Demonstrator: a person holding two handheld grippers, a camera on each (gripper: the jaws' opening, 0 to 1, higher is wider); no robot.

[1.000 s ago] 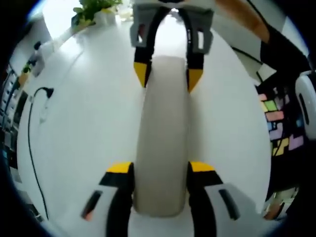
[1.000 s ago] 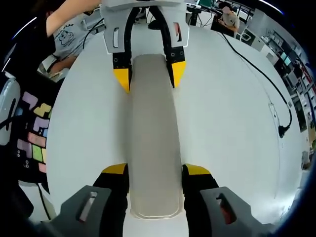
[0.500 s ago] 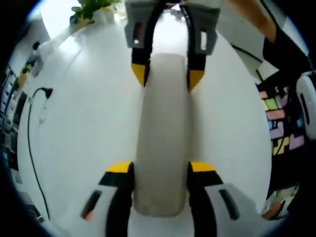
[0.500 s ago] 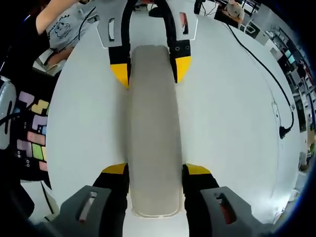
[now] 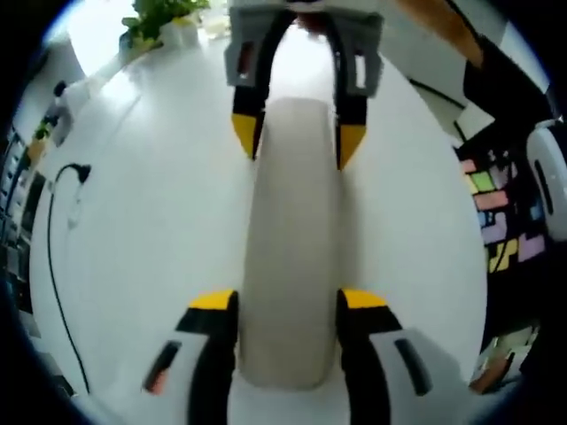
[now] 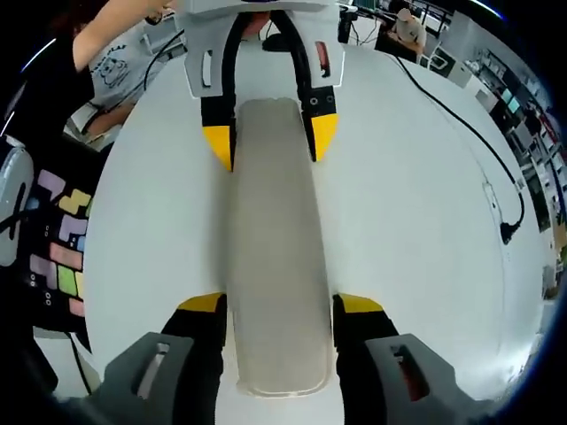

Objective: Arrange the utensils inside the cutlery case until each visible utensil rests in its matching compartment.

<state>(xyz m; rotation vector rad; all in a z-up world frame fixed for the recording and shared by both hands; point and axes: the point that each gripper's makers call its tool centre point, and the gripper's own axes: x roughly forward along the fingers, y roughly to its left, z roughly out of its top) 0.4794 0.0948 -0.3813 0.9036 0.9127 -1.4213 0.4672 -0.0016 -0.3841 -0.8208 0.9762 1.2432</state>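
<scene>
A long beige cutlery case with rounded ends lies lengthwise over the white table, its lid closed, so no utensils show. My left gripper is shut on its near end, yellow-tipped jaws pressed to both sides. My right gripper clamps the far end from the opposite direction. In the right gripper view the same case runs up the middle. There my right gripper grips the near end and my left gripper the far end.
A black cable with a plug trails along the table's left side, and a potted plant stands at the far corner. Coloured blocks lie beyond the table's right edge. A person's arm reaches in at the upper left, and another cable crosses the table.
Both grippers keep their hold on the case ends. Both views have shifted slightly with the hands; the case sits the same between the jaws.
</scene>
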